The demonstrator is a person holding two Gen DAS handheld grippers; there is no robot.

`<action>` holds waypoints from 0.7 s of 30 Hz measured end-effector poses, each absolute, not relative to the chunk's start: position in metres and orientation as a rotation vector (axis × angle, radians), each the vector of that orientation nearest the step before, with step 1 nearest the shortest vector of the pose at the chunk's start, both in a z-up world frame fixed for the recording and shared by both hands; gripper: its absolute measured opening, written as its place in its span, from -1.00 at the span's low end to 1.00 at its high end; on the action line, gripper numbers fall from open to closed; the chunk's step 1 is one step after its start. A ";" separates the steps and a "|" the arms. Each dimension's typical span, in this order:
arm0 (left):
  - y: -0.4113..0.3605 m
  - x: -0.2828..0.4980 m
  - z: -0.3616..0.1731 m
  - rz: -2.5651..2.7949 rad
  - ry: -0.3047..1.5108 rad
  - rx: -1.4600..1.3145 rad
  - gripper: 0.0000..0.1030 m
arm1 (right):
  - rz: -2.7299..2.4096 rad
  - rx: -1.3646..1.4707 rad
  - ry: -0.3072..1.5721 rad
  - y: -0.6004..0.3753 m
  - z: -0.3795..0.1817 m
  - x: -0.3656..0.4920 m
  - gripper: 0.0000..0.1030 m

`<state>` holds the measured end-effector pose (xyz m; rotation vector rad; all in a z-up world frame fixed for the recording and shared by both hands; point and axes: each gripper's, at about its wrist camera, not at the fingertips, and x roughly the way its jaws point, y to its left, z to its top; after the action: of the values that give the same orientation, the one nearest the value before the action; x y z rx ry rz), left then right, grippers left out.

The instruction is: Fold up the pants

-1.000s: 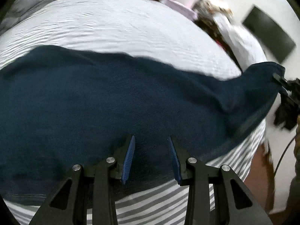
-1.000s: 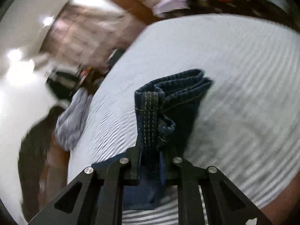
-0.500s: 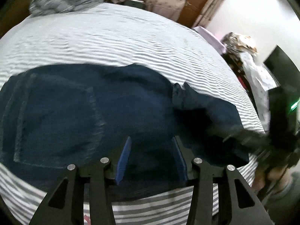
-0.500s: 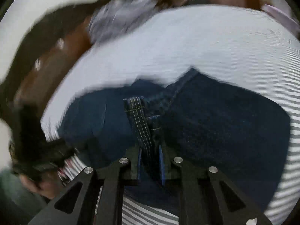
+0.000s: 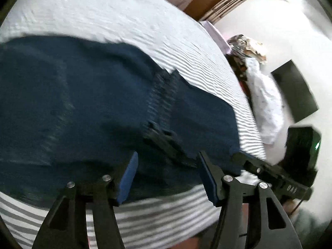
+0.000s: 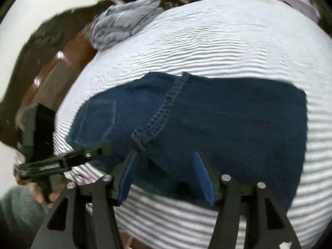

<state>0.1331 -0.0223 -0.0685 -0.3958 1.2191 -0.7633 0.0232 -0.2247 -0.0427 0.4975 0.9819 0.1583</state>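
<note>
Dark blue denim pants (image 5: 83, 108) lie folded on the striped bed (image 5: 124, 20), the leg hem with light stitching laid across the seat by the back pocket (image 6: 97, 120). My left gripper (image 5: 168, 174) is open and empty over the near edge of the pants. My right gripper (image 6: 166, 174) is open and empty above the near edge of the pants (image 6: 228, 124). Each gripper shows in the other view: the right one (image 5: 166, 143) on the denim, the left one (image 6: 99, 151) at the left by the pocket.
A crumpled grey garment (image 6: 124, 25) lies at the bed's far corner. A pile of clothes (image 5: 263, 95) and a dark screen (image 5: 294, 93) stand by the white wall to the right. The bed's near edge (image 6: 186, 224) runs under both grippers.
My right gripper carried the pant hem over onto the seat, then opened and let it go. The left gripper stayed open and shifted along the near edge.
</note>
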 end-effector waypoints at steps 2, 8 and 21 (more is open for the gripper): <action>-0.027 0.136 -0.073 -0.769 1.255 -0.451 0.16 | 0.147 0.542 0.978 -0.232 -0.046 0.016 0.07; -0.038 0.152 -0.098 -0.696 1.344 -0.586 0.16 | 0.168 0.699 1.004 -0.236 -0.074 -0.001 0.07; -0.070 0.167 -0.085 -0.564 1.279 -0.439 -0.42 | 0.045 0.994 0.942 -0.289 -0.119 -0.019 0.07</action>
<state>0.1673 -0.0702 -0.0846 -0.4390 1.2788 -0.5643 -0.0185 -0.2887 -0.1192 0.9944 0.9422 0.0445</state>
